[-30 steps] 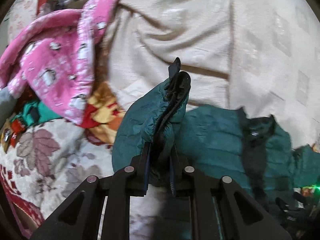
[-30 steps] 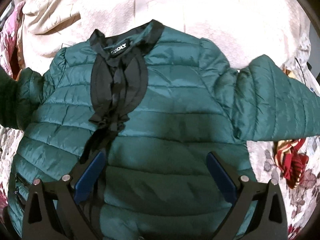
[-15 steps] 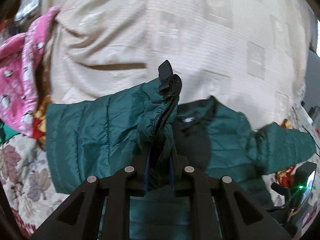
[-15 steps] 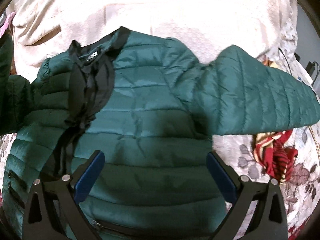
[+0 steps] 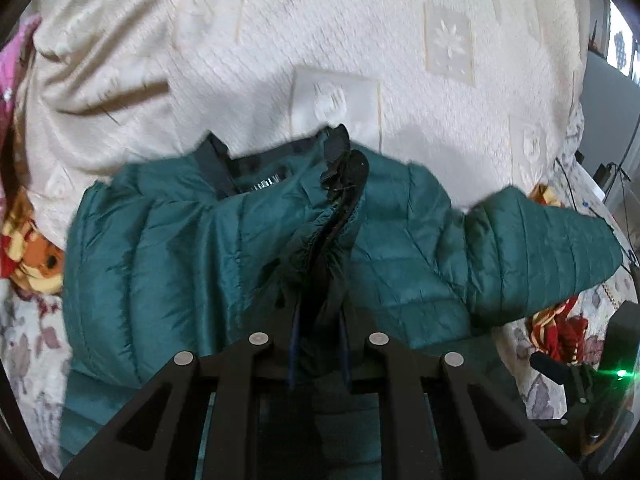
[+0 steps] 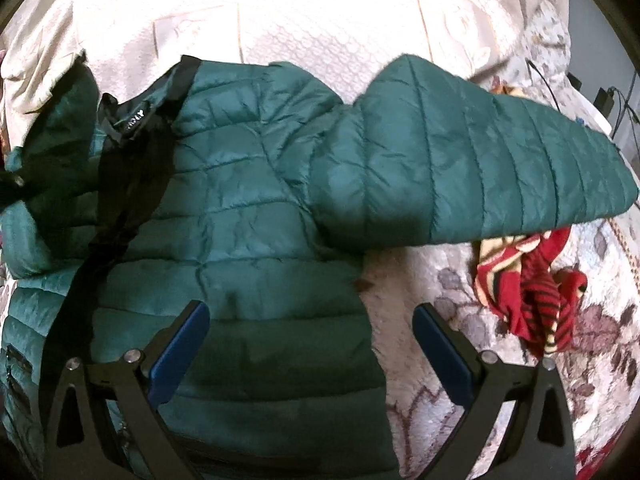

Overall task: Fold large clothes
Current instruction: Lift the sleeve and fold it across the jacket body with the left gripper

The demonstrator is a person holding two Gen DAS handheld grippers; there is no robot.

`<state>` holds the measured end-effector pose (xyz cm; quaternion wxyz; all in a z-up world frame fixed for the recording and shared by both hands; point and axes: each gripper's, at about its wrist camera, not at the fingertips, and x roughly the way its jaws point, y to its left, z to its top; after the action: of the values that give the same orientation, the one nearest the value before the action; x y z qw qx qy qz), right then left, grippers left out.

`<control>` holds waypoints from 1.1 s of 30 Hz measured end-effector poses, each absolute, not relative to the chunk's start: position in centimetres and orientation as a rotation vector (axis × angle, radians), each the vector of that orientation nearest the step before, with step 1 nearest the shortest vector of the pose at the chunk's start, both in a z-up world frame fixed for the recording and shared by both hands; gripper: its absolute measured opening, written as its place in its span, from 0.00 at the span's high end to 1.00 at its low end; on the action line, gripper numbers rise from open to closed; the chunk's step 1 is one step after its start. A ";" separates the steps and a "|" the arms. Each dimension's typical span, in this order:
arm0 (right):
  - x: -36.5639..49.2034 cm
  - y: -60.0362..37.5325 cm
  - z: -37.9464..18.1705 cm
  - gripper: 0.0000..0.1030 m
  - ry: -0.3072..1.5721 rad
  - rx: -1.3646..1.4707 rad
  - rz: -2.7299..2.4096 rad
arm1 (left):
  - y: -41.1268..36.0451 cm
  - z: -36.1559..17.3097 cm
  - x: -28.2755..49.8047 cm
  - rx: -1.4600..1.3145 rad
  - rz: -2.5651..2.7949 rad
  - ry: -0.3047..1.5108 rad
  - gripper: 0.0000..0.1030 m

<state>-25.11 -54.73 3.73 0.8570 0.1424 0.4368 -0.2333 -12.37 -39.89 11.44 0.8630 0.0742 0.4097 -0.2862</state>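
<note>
A dark green quilted puffer jacket (image 6: 256,208) with black collar lining lies front-up on a cream bedspread. My left gripper (image 5: 318,316) is shut on the cuff of the jacket's left sleeve (image 5: 332,216) and holds it over the chest, near the collar (image 5: 256,168). The other sleeve (image 6: 480,168) stretches out flat to the right. My right gripper (image 6: 310,344) is open and empty, hovering above the jacket's lower right body. The held sleeve shows at the left edge of the right wrist view (image 6: 60,120).
The cream patterned bedspread (image 5: 360,40) covers the far side. A red and yellow striped cloth (image 6: 532,280) lies right of the jacket on a floral blanket (image 6: 460,304). Pink (image 5: 12,56) and yellow-red clothes (image 5: 28,248) lie at the left. Cables (image 6: 616,96) lie at far right.
My left gripper has carried the sleeve cuff from the left side across onto the jacket's chest. My right gripper has drifted to the right, staying open.
</note>
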 end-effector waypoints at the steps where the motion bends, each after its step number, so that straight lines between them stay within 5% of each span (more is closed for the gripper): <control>1: -25.1 -55.0 3.5 0.00 0.920 0.306 -0.491 | -40.0 11.0 -12.3 0.156 -0.603 0.868 1.00; 10: -25.1 -55.7 2.9 0.00 0.930 0.322 -0.501 | -40.7 9.0 -12.3 0.139 -0.661 0.887 0.99; 13: -25.0 -55.6 2.8 0.00 0.936 0.331 -0.496 | -39.0 9.3 -11.5 0.032 -0.741 0.941 0.81; 15: -24.9 -55.5 2.7 0.00 0.944 0.336 -0.492 | -37.4 9.7 -10.8 -0.030 -0.769 0.974 0.78; 33: -18.8 -51.4 4.7 0.00 0.903 0.349 -0.358 | -22.7 12.2 -7.8 0.053 -0.442 0.822 0.76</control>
<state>-18.77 -51.40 4.72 0.8699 0.1669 0.4316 -0.1710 -7.81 -22.69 12.22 0.8927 0.0256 0.3963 -0.2130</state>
